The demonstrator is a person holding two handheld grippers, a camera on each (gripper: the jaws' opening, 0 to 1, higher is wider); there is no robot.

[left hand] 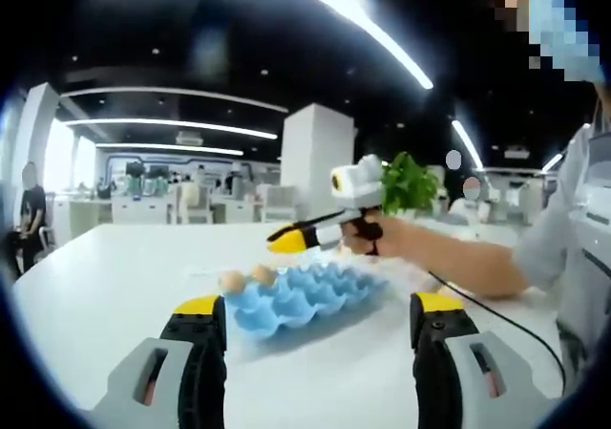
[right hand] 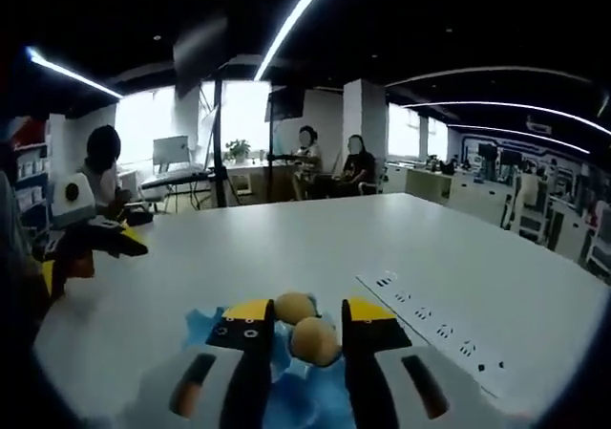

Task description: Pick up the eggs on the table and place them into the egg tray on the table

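- While the right claw (right hand: 309,326) is hovering over the near end of the blue egg tray (left hand: 304,295), one brown egg (right hand: 315,341) is sitting between its yellow-tipped jaws; the jaws are standing close beside the egg, though whether they are actually pinching it I cannot tell.
- A second egg (right hand: 294,307) is lying just beyond the first, at the tray's edge, straight ahead along the jaws.
- Seen from the left gripper view, both eggs (left hand: 246,278) are resting at the tray's left end, and the right claw (left hand: 286,241) is pointing down toward them from above the tray, so it is the nearer claw by far.
- The left claw (left hand: 320,316) is hanging open and empty, well back from the tray, with the tray lying straight ahead between its jaws.
- The tray is looking like thin moulded plastic with rounded cups; the eggs are smooth, matt and oval; the white counter (right hand: 401,247) is flat and glossy.
- Right of the tray in the right gripper view, a white power strip (right hand: 434,332) is lying on the counter.
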